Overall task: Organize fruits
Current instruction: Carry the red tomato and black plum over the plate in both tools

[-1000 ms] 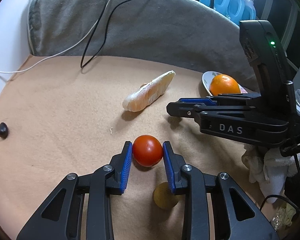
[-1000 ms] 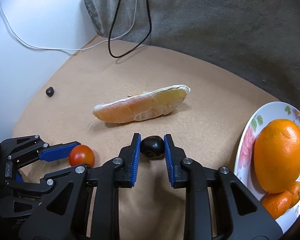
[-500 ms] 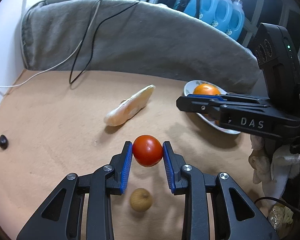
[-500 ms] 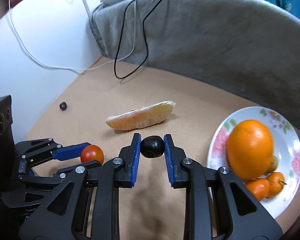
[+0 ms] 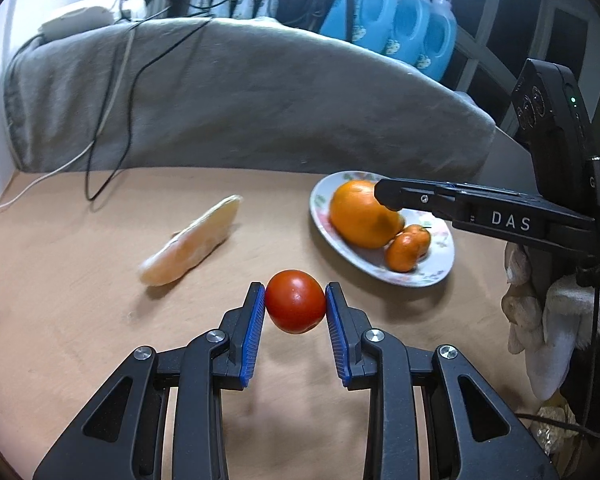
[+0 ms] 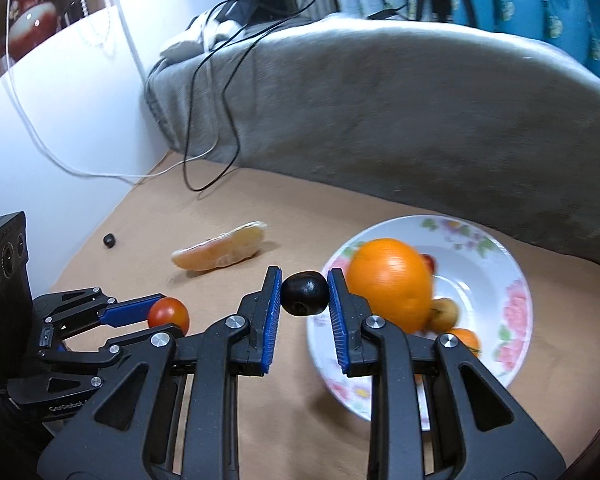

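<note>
Left wrist view showed the left gripper (image 5: 295, 307) clamped on a smooth, glossy red tomato (image 5: 295, 301), its ribbed blue pads (image 5: 253, 340) pressing both flanks, the fruit held above the tan, matte tabletop (image 5: 60, 340). The right gripper (image 6: 304, 293) was closed on a small, round, black fruit (image 6: 304, 293) with a dimple facing the camera, held just left of the plate's rim. The plate (image 6: 512, 320) was glazed white with a floral border, shallow and round; it held a large dimpled orange (image 6: 390, 280) and small tangerines (image 5: 408, 245). A peeled citrus segment (image 5: 192, 242) lay on the table, crescent-shaped with a papery membrane; its long axis ran from near-left to far-right, its pale tip toward the grey, fuzzy blanket (image 5: 260, 112). Another small black fruit (image 6: 109, 240) sat near the left edge.
</note>
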